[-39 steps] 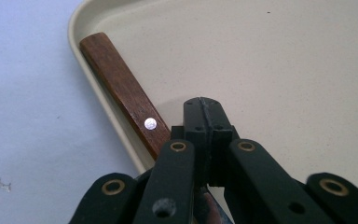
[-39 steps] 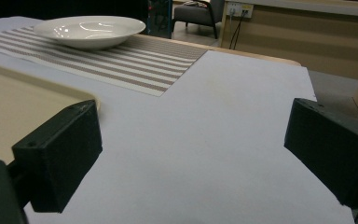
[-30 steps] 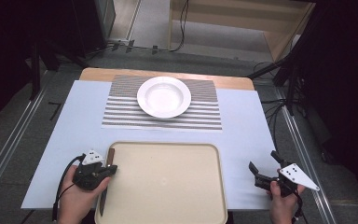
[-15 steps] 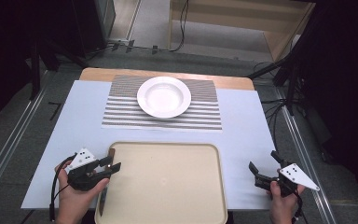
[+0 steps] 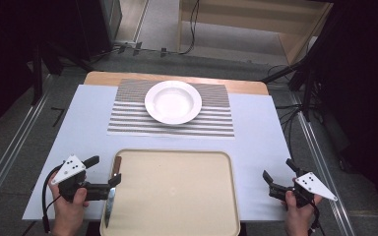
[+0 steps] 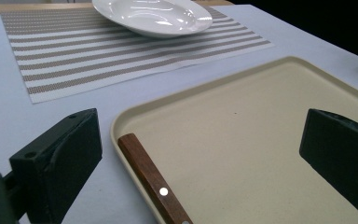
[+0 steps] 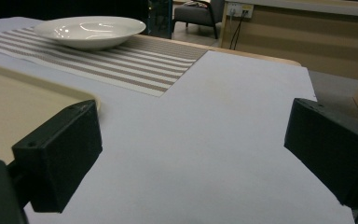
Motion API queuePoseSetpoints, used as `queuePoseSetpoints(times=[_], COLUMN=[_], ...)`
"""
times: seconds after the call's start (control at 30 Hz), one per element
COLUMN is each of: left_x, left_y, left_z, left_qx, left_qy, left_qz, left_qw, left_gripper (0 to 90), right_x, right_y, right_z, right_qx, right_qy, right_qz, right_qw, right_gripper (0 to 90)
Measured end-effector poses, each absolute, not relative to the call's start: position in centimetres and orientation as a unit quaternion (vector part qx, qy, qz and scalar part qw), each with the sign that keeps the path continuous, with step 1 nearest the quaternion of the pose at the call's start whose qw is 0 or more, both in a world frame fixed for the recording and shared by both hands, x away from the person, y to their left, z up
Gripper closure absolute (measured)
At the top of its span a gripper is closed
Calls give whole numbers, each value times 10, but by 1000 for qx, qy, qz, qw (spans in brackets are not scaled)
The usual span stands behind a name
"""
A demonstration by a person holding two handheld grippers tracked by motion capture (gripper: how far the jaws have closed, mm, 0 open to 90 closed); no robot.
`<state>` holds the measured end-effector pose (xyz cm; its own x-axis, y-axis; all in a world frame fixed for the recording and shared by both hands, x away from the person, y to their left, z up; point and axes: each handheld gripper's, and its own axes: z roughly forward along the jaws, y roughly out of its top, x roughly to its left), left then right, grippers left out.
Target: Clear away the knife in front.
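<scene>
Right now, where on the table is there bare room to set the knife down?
The tray is bare right of the knife, which lies along its left rim. The white cloth is free between tray and striped mat, and on both outer sides of the mat. The plate takes the mat's middle. It is tightest by the open left gripper.

The knife (image 5: 112,191) lies in the tray (image 5: 177,196), along its left rim, between the jaws of the left gripper (image 5: 103,170), handle end pointing away from the person. Beyond the tray lies the placemat (image 5: 128,118), with the plate (image 5: 173,102) on it. The right gripper (image 5: 278,174) sits right of the tray, well apart from the knife.
</scene>
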<state>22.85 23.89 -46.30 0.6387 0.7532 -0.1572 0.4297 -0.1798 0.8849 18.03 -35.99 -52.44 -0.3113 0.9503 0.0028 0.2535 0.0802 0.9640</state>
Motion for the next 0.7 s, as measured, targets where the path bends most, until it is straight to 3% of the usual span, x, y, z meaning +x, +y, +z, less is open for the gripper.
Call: queuePoseSetpoints(times=[0.7], left_x=[232], left_y=[278], left_z=[-459], left_qx=[734], left_qy=[409], left_qz=[192], left_qw=[507], left_gripper=[0], right_x=[180], right_y=[-360], right_z=[-524], right_qx=[467], right_qy=[645], right_qz=[491], right_qw=[355], right_gripper=[26])
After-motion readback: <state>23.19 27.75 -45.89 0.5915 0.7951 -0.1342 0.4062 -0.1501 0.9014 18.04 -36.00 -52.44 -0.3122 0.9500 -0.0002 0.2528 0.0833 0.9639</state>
